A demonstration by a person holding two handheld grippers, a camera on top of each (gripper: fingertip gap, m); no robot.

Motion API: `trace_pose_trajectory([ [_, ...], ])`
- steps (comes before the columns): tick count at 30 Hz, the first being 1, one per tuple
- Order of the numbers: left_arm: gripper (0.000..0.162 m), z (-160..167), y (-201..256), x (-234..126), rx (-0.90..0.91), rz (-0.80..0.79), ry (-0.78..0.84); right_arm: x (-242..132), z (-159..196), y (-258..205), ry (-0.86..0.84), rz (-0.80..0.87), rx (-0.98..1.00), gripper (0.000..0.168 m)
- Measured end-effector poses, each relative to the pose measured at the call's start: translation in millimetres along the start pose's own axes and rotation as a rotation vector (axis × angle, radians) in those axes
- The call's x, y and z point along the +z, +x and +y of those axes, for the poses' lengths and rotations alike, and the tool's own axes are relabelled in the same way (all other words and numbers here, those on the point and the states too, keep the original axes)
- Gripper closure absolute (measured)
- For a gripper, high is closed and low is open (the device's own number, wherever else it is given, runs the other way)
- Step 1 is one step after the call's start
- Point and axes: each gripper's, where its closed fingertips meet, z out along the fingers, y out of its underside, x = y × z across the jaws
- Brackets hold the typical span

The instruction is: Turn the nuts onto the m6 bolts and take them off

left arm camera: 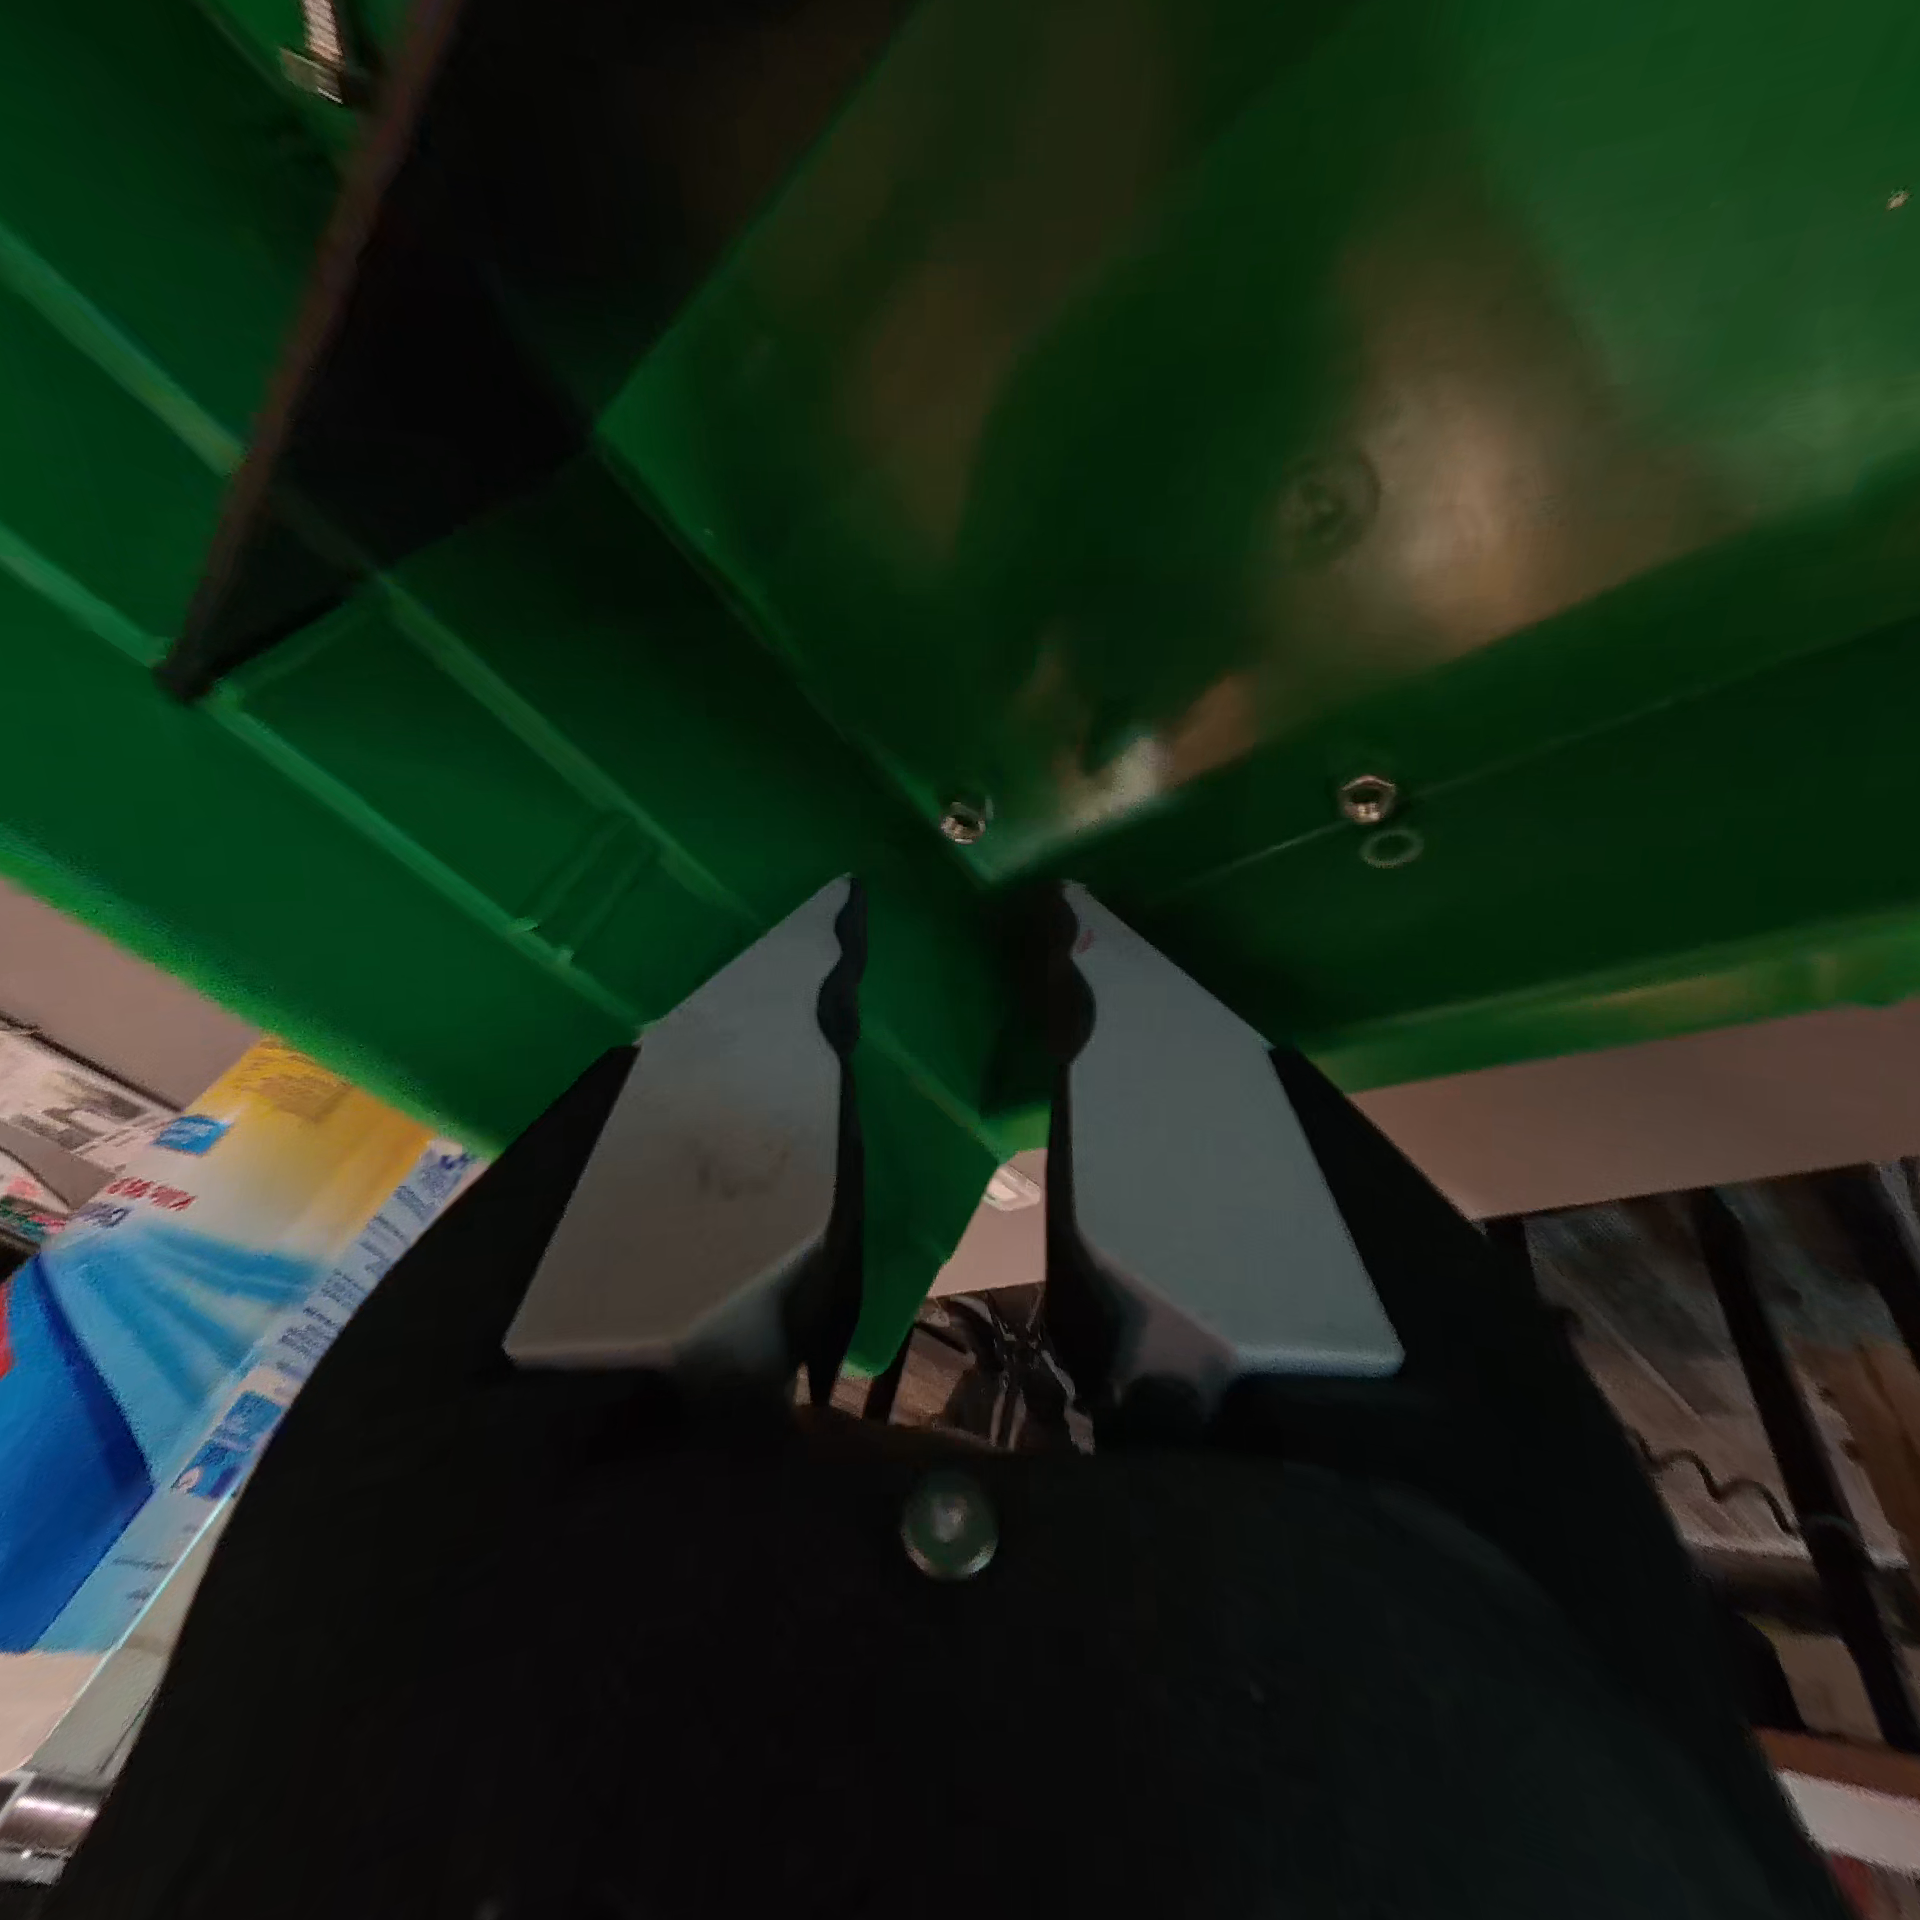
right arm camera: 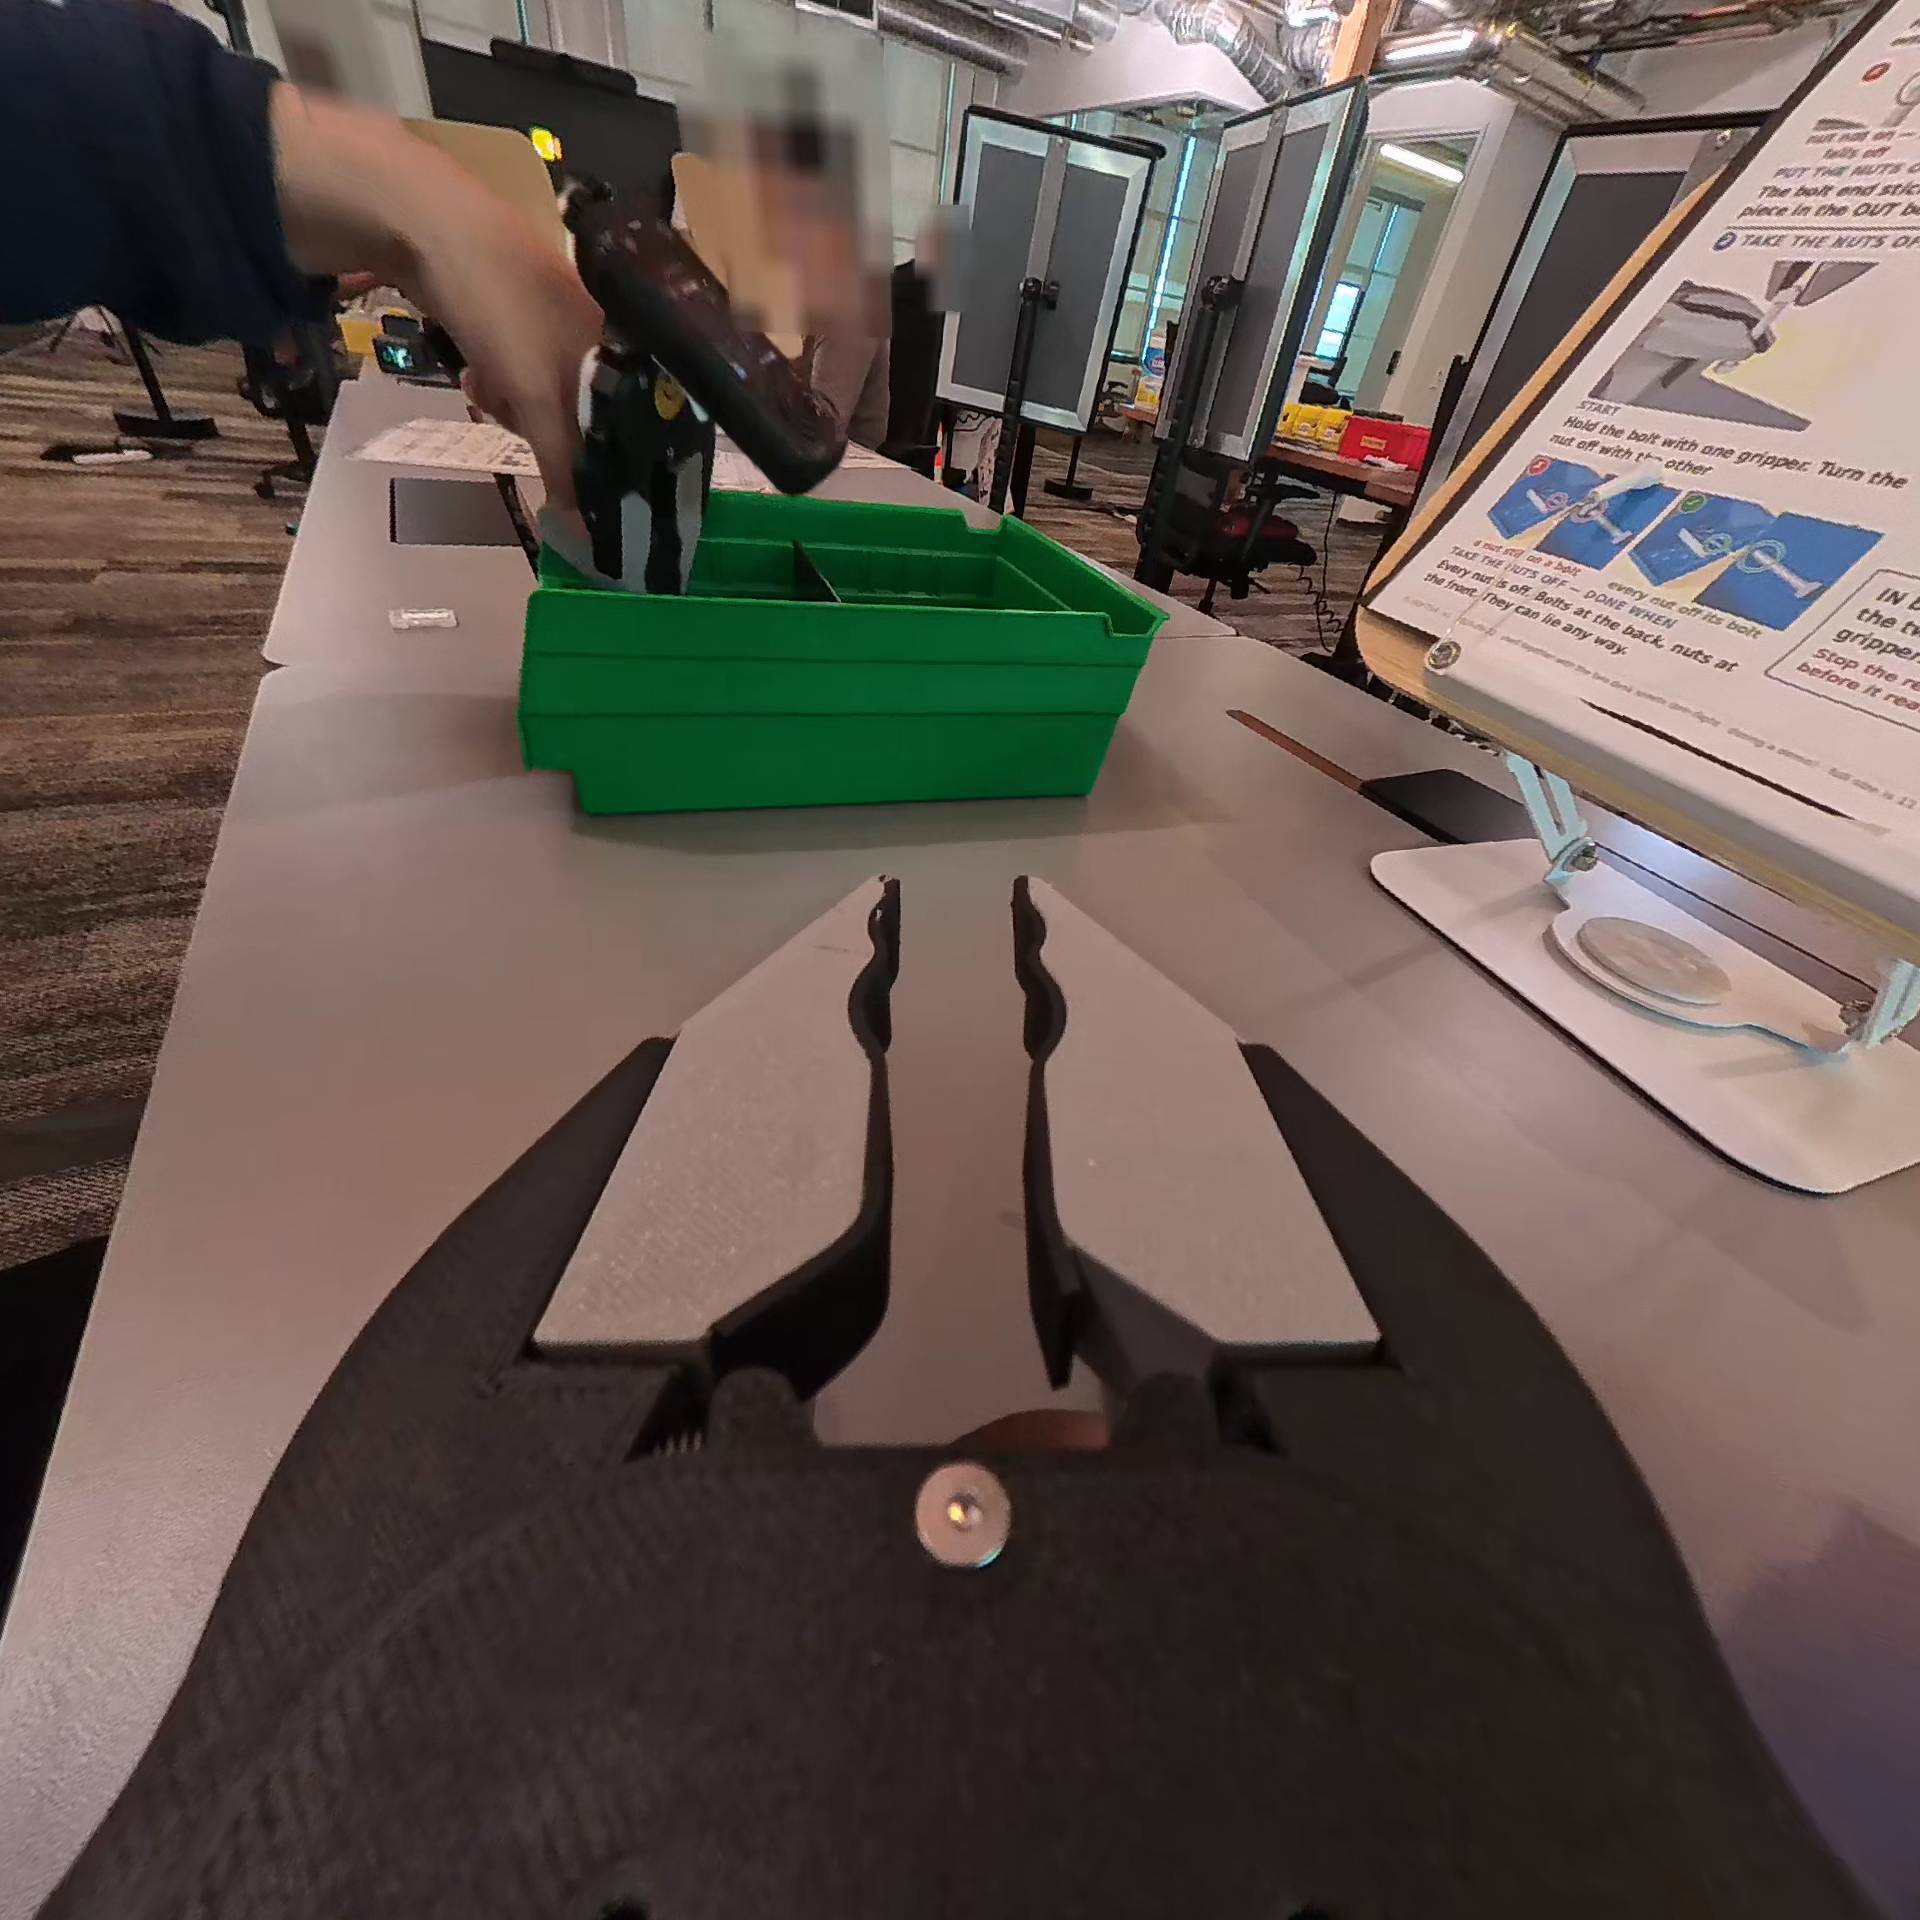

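A long grey table [right arm camera: 416,831] in an open office carries a green bin [right arm camera: 831,686], with an instruction board on a white stand [right arm camera: 1662,582] to its right. A black divider [left arm camera: 312,343] splits the bin. Two small metal nuts [left arm camera: 964,816] lie on its floor. The left gripper [left arm camera: 951,914] reaches inside, fingers apart, empty. The right gripper [right arm camera: 948,894] hovers over bare table, fingers apart.

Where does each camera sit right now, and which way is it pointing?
Left wrist view: on the left gripper, down in the green bin, facing its floor and two nuts; jaws open.
Right wrist view: on the right gripper, low over the table, facing the bin; jaws open, hand in sight.
Shared: the bin and left gripper.
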Motion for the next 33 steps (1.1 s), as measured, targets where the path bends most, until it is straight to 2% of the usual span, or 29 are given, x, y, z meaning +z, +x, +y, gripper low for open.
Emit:
trace_pose_trajectory([
  [5, 0.133, 7, 10, 22, 0.023, 0.036, -0.101, -2, -3, -2, 0.007, 0.001, -0.020, 0.151],
  [8, 0.145, 7, 17, 22, 0.041, 0.085, -0.106, -4, -6, -2, 0.020, 0.003, -0.030, 0.151],
  [9, 0.158, 8, 23, 22, 0.046, 0.133, -0.100, -4, -7, -2, 0.027, 0.003, -0.033, 0.151],
  [11, 0.159, 5, 22, 22, 0.023, 0.161, -0.069, -5, -9, -2, 0.033, 0.007, -0.039, 0.152],
  [13, 0.149, -4, 24, 18, -0.034, 0.213, 0.009, -6, -9, 0, 0.035, 0.018, -0.048, 0.152],
  [15, 0.148, -9, 24, 13, -0.065, 0.241, 0.068, -6, -9, 1, 0.033, 0.025, -0.051, 0.153],
  [17, 0.143, -1, 11, 14, -0.086, 0.166, 0.045, -6, -8, 1, 0.031, 0.025, -0.049, 0.153],
  [18, 0.148, 3, 9, 14, -0.092, 0.151, 0.027, -5, -8, 1, 0.029, 0.024, -0.048, 0.153],
  [23, 0.146, 3, 9, 21, -0.074, 0.117, 0.023, -4, -7, -1, 0.024, 0.023, -0.060, 0.153],
  [25, 0.151, -1, 5, 22, -0.079, 0.104, 0.037, -4, -7, -2, 0.023, 0.019, -0.066, 0.153],
  [28, 0.149, -2, 6, 22, -0.092, 0.146, 0.044, -5, -8, -3, 0.033, 0.016, -0.079, 0.153],
  [31, 0.139, -4, 12, 19, -0.092, 0.203, 0.066, -6, -9, -3, 0.036, 0.016, -0.077, 0.154],
  [33, 0.139, -10, 18, 15, -0.101, 0.239, 0.112, -6, -9, -3, 0.033, 0.016, -0.076, 0.153],
])
